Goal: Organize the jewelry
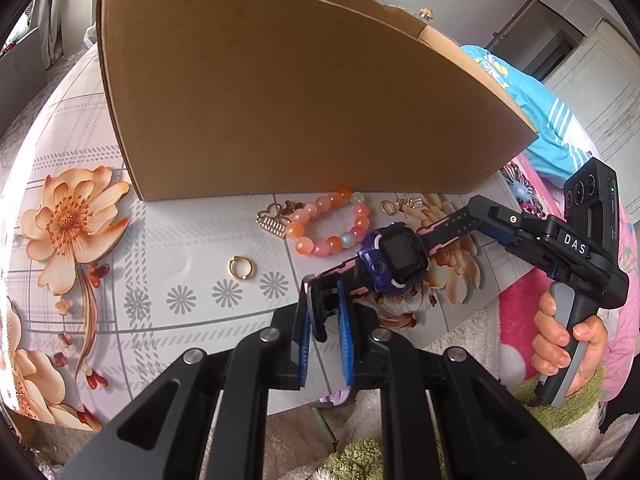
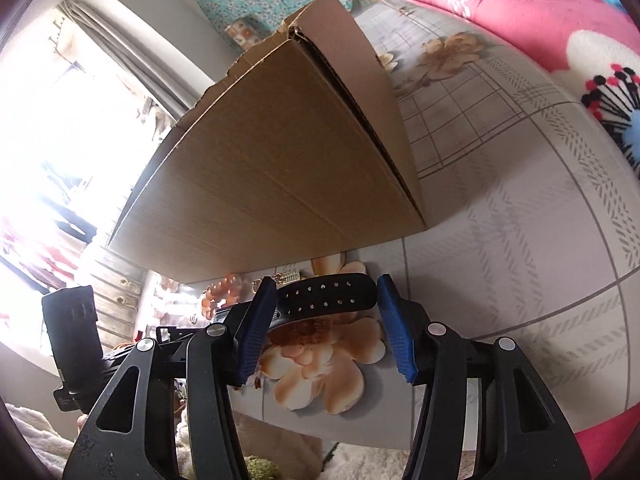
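Note:
A blue and black smartwatch with a perforated black strap hangs above the floral tablecloth. My left gripper is shut on one strap end. My right gripper is open, its blue pads on either side of the other strap end without closing on it; it also shows in the left wrist view. A pink and orange bead bracelet, a gold ring, gold heart charms and small gold pieces lie in front of the cardboard box.
The tall open cardboard box stands on the table just behind the jewelry. Pink flowered fabric and a blue garment lie at the right. The table edge runs close under my grippers.

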